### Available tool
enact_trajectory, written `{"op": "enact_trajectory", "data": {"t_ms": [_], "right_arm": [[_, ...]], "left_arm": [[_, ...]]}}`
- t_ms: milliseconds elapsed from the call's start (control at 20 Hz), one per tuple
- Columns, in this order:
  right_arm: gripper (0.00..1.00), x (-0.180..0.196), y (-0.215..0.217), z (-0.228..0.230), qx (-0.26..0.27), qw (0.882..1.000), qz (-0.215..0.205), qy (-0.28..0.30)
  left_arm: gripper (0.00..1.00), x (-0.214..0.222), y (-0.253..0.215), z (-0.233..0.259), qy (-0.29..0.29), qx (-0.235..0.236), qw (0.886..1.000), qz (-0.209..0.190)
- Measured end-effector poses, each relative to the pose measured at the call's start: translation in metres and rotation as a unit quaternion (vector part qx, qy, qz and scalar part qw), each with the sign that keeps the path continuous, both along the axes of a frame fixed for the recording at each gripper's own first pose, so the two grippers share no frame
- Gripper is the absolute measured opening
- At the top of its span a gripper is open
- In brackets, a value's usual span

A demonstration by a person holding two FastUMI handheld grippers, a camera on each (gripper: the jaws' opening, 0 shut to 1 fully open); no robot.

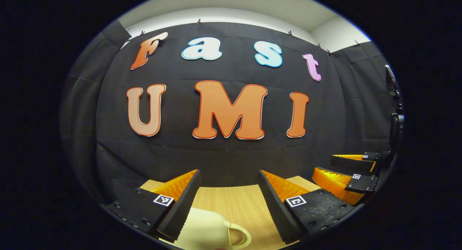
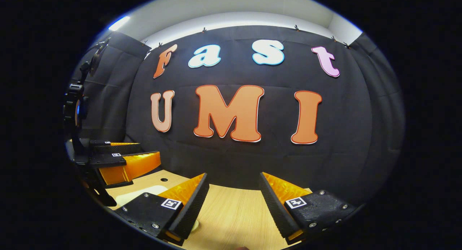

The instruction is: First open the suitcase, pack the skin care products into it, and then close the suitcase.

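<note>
A cream rounded object with a loop handle point(image 1: 213, 228) lies on the wooden table point(image 1: 234, 203), just below and between my left gripper's fingers; I cannot tell whether it is the suitcase. My left gripper point(image 1: 229, 174) is open and holds nothing. It also appears at the left edge of the right gripper view point(image 2: 149, 150), fingers apart. My right gripper point(image 2: 234, 175) is open and empty over bare wood. It stands to the right in the left gripper view point(image 1: 323, 164), also open. A strip of the cream object point(image 2: 139, 195) shows beside the right gripper's left finger.
The black cloth wall point(image 1: 231, 156) rises right behind the table's far edge. A small round hole point(image 2: 164, 179) sits in the tabletop near the left gripper. A dark mount rises above each gripper body point(image 1: 395, 109), point(image 2: 75, 105).
</note>
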State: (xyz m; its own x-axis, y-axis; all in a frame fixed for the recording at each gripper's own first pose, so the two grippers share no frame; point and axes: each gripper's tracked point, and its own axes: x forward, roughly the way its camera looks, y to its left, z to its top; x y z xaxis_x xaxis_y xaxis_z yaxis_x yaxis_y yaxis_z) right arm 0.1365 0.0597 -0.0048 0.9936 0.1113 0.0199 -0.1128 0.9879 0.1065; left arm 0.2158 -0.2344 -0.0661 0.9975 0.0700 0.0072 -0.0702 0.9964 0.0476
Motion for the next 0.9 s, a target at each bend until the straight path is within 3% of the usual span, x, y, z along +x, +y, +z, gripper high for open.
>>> {"op": "enact_trajectory", "data": {"t_ms": [400,450,550,600,650,700,900], "right_arm": [[0.91,-0.001,0.002,0.007,-0.004,1.0,-0.026,-0.009],[0.87,-0.001,0.003,0.008,-0.004,1.0,-0.029,-0.009],[0.87,-0.002,0.006,0.009,-0.001,0.999,-0.034,-0.008],[0.92,-0.002,0.007,0.009,0.002,0.999,-0.036,-0.006],[0.87,-0.001,0.01,0.009,0.007,0.999,-0.035,-0.005],[0.92,-0.001,0.011,0.009,0.008,0.999,-0.04,-0.002],[0.93,0.001,0.017,0.009,0.002,0.999,-0.051,-0.001]], "left_arm": [[0.97,0.005,-0.002,-0.003,-0.01,0.018,0.999,-0.029],[0.96,0.004,-0.003,-0.002,-0.014,0.018,0.999,-0.034],[0.97,0.007,-0.003,-0.005,-0.011,0.018,0.999,-0.043],[0.97,0.006,0.0,-0.006,-0.008,0.02,0.999,-0.043],[0.94,0.007,0.003,-0.007,-0.008,0.025,0.999,-0.042],[0.95,0.007,0.007,-0.007,-0.008,0.03,0.999,-0.041],[0.96,0.007,0.019,-0.012,-0.006,0.03,0.998,-0.046]]}}
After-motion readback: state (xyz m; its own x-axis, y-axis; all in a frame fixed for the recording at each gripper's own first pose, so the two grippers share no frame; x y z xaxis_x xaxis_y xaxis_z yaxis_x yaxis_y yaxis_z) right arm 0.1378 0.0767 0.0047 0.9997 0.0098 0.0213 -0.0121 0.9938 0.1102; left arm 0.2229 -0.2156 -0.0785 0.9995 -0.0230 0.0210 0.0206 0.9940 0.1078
